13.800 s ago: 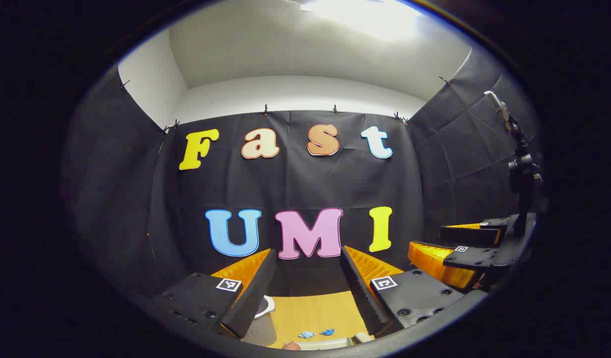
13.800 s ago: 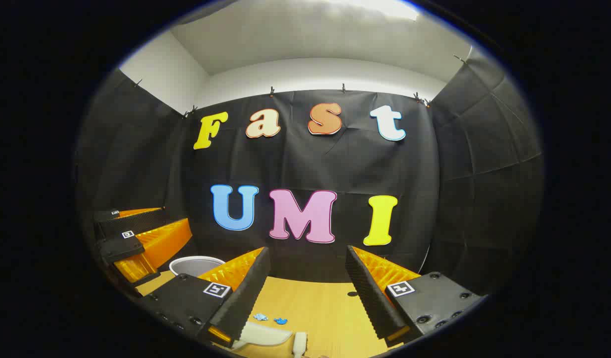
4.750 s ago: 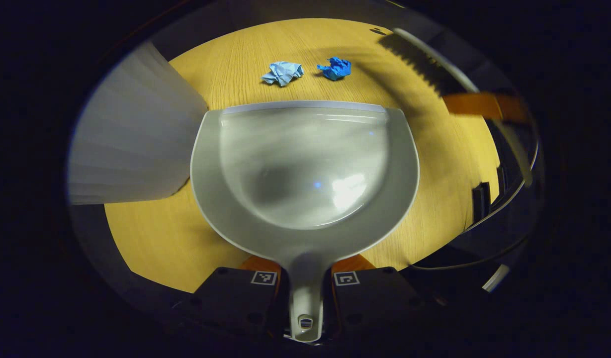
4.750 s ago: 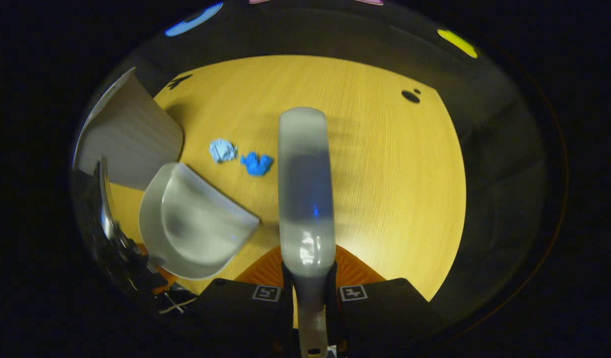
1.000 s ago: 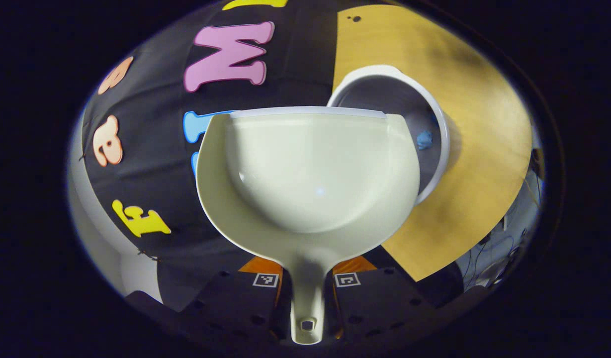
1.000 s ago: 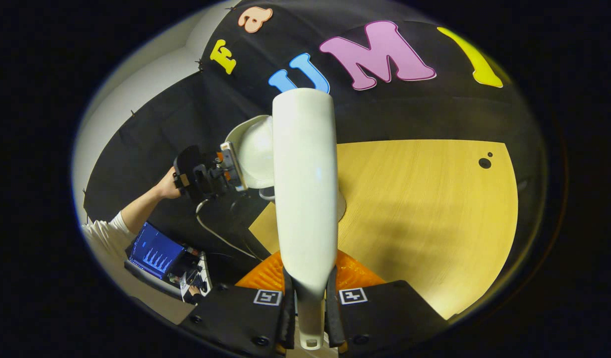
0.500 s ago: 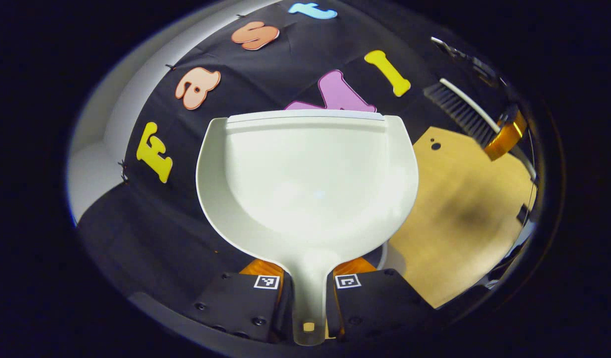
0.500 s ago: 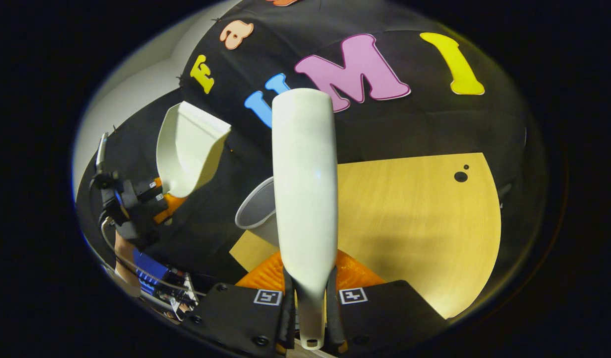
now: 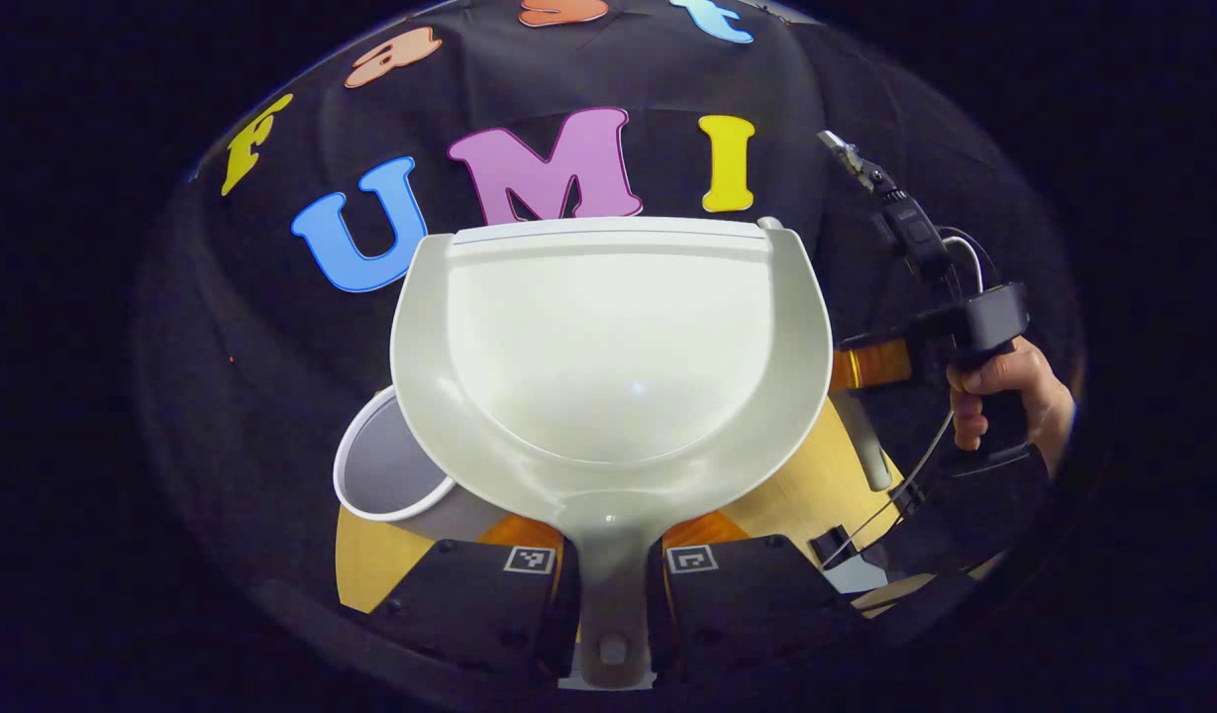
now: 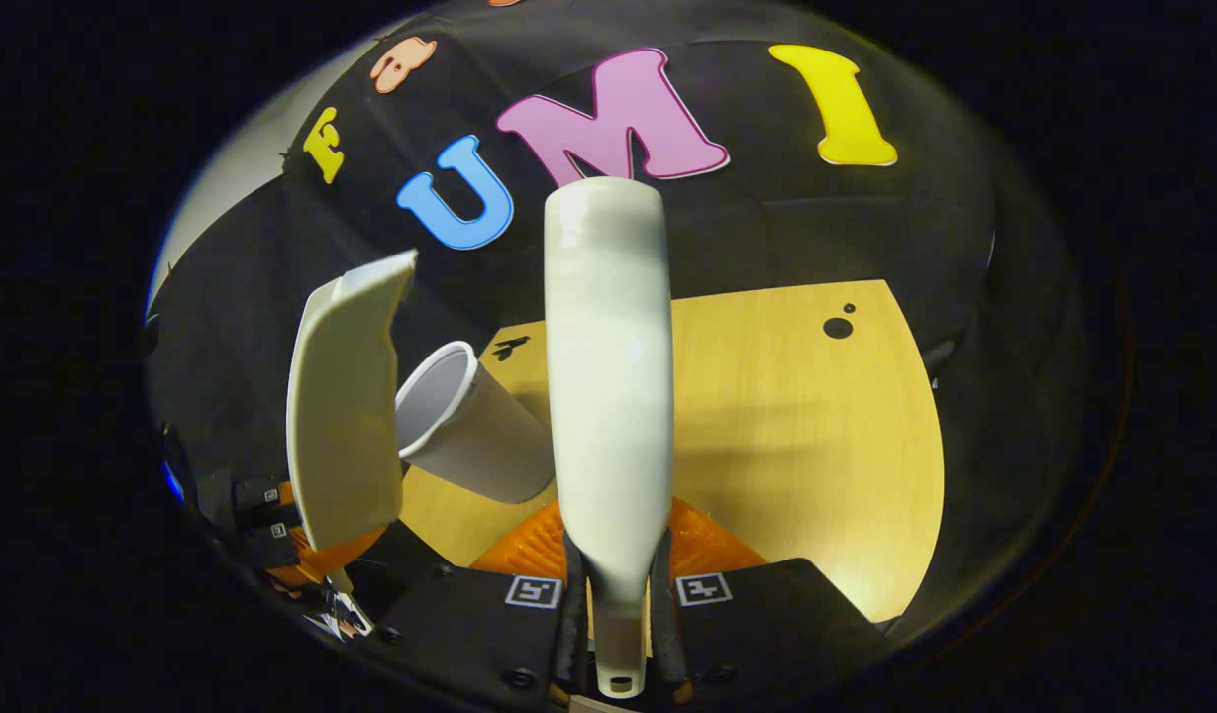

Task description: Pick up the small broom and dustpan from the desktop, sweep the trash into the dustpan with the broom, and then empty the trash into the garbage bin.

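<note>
Left gripper view shows the left gripper (image 9: 608, 604) clamping the empty dustpan (image 9: 608, 347) above the garbage bin (image 9: 385, 475); lowered carelessly, the pan could tip the bin. The right gripper (image 10: 613, 634) pinches the broom (image 10: 608, 376).

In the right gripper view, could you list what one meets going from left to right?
dustpan → garbage bin → broom → desktop
</note>
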The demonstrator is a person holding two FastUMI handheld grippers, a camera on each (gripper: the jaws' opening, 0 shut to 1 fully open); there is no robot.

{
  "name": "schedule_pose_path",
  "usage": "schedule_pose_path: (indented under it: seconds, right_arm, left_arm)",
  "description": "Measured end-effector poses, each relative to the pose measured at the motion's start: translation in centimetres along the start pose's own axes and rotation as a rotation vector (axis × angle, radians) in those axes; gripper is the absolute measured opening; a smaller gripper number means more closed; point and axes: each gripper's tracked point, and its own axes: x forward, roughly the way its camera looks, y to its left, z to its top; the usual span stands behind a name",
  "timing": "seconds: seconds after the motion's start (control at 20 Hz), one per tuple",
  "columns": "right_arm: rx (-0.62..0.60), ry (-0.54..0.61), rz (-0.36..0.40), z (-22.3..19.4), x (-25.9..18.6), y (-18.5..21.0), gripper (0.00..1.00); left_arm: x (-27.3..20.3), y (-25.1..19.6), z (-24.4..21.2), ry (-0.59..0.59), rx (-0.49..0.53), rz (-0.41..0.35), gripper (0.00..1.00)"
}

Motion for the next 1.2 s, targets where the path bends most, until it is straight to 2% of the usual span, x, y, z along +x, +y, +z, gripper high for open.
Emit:
schedule_pose_path:
  seconds: [0.25, 0.4, 0.55, 0.7, 0.9, 1.2]
  right_arm:
    - [0.077, 0.124, -0.107, -4.8, 2.1, -3.7, 0.28]
    - [0.094, 0.21, -0.175, -8.5, 4.4, -5.6, 0.28]
    - [0.111, 0.317, -0.211, -12.1, 6.6, -6.7, 0.28]
    - [0.173, 0.406, -0.251, -15.2, 8.0, -7.7, 0.28]
    - [0.162, 0.493, -0.314, -18.5, 9.8, -9.5, 0.28]
    - [0.212, 0.593, -0.367, -22.2, 11.6, -9.8, 0.28]
  left_arm:
    - [2.4, -2.3, -1.7, 0.174, -0.112, -0.099, 0.25]
    - [4.5, -2.6, -3.2, 0.286, -0.092, -0.095, 0.25]
    - [5.5, -3.3, -5.0, 0.397, -0.08, -0.133, 0.25]
    - [5.9, -3.2, -4.4, 0.49, -0.108, -0.147, 0.25]
    - [5.8, -3.0, -2.8, 0.549, -0.11, -0.133, 0.25]
    - [6.4, -3.0, -2.1, 0.602, -0.122, -0.139, 0.25]
